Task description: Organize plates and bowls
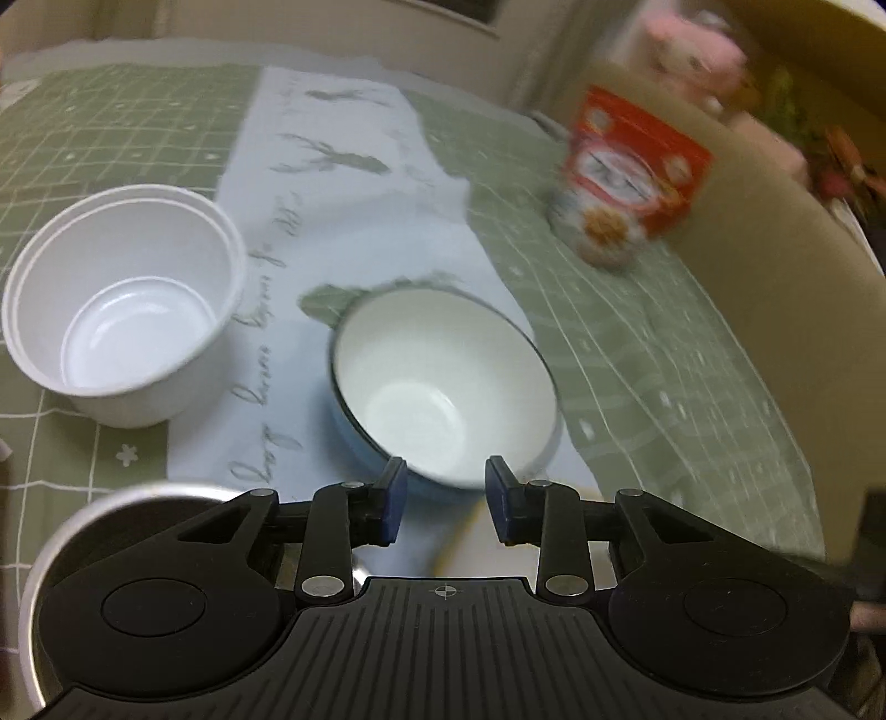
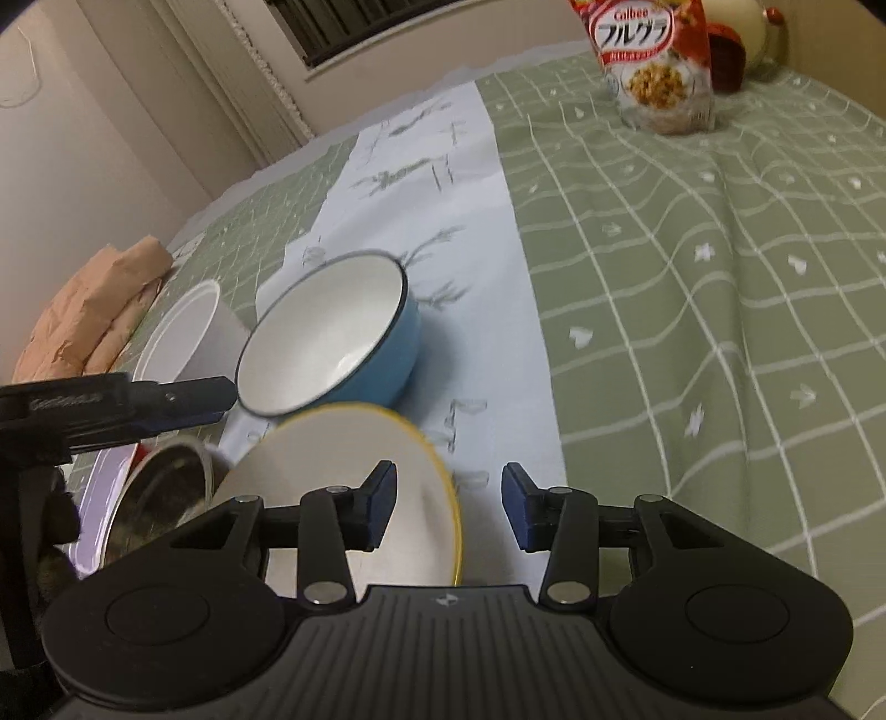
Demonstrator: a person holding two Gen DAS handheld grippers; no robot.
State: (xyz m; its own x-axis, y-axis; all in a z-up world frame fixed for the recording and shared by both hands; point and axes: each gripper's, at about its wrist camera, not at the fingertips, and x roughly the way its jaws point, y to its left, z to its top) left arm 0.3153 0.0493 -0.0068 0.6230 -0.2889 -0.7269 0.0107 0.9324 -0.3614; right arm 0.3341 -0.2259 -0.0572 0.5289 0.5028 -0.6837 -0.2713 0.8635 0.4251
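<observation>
Yellow-rimmed bowl (image 2: 354, 498) nearest; cereal bag (image 2: 656, 61) reads "Calbee".

- green grid tablecloth (image 2: 692, 288) covers table
- pale reindeer-print runner (image 2: 443, 183) across it
- beige wall (image 2: 83, 138)
- window with dark blind (image 2: 343, 27)

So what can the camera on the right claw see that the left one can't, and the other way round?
Only the right view shows the yellow-rimmed plate under the right claw, crumpled brown paper, a lilac tray, and the left claw's fingers from the side.

Only the left view shows down inside the white tub, and a blurred pink toy.

Both show the blue bowl, the cereal bag, the pale runner and the green checked cloth.
</observation>
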